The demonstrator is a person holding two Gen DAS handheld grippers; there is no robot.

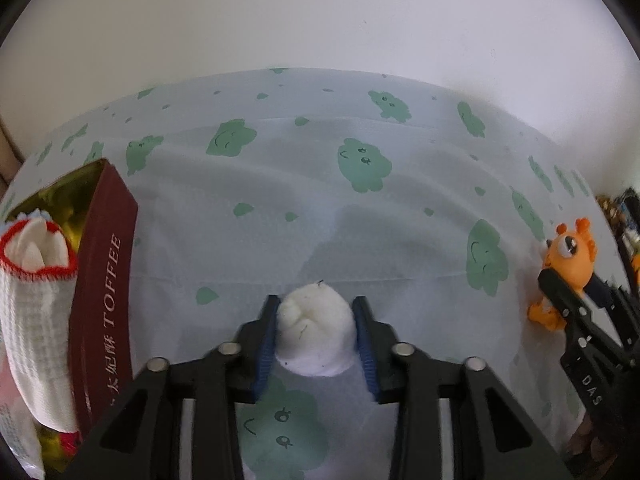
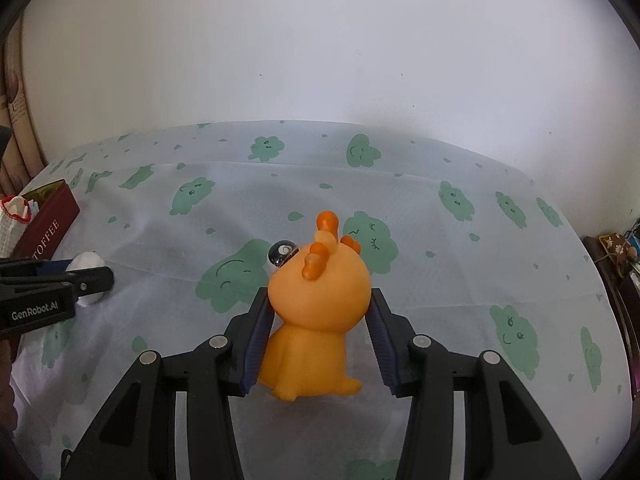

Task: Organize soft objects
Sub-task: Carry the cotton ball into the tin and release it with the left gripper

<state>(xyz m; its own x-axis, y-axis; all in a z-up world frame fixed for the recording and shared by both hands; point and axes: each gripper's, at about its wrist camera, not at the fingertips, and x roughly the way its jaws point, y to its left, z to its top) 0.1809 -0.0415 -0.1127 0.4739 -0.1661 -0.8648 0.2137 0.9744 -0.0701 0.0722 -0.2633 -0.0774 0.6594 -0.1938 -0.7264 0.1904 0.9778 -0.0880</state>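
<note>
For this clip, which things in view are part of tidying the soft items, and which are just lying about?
Part of the job:
- white sock ball, between the left gripper jaws
- orange toy, between the right gripper jaws
- toffee box, holding a red-trimmed white cloth

Lying about:
- cloud-print tablecloth
- clutter at the right edge

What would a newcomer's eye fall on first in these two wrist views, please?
Probably the bright orange toy animal, standing on the cloud-print cloth between the right gripper's blue pads. Next, the white soft ball squeezed in the left gripper. At the cloth's left edge stands a dark red TOFFEE box holding a red-trimmed white knit piece.
</note>
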